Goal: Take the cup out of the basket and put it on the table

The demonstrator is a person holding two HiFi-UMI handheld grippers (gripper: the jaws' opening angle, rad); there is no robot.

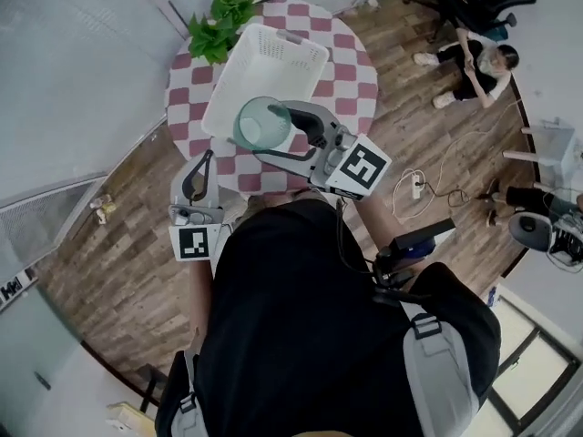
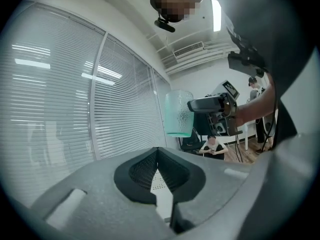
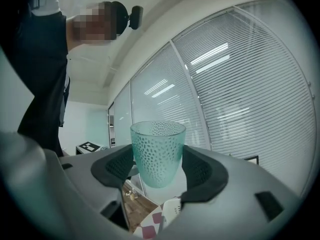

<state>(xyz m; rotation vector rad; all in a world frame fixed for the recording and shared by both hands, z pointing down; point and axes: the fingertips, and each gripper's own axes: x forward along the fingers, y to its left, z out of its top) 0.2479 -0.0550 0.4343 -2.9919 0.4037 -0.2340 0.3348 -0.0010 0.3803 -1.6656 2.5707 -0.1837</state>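
Cup [image 3: 157,154] gripped in right claw [image 3: 159,168], upright — over white basket [image 1: 239,78]

- Head view: set high above the person and facing steeply down. It covers the checked worktop [image 1: 360,80] and the wood floor [image 1: 109,271] from well off.
- Left gripper view: set low behind the left gripper [image 2: 158,156] and tilted up at the window blinds [image 2: 60,109]. The cup [image 2: 178,113] stands near, side-on.
- Right gripper view: set behind the right gripper [image 3: 157,171] and tilted up at the blinds. The cup is close and central.
- Shared by all three views: the cup.
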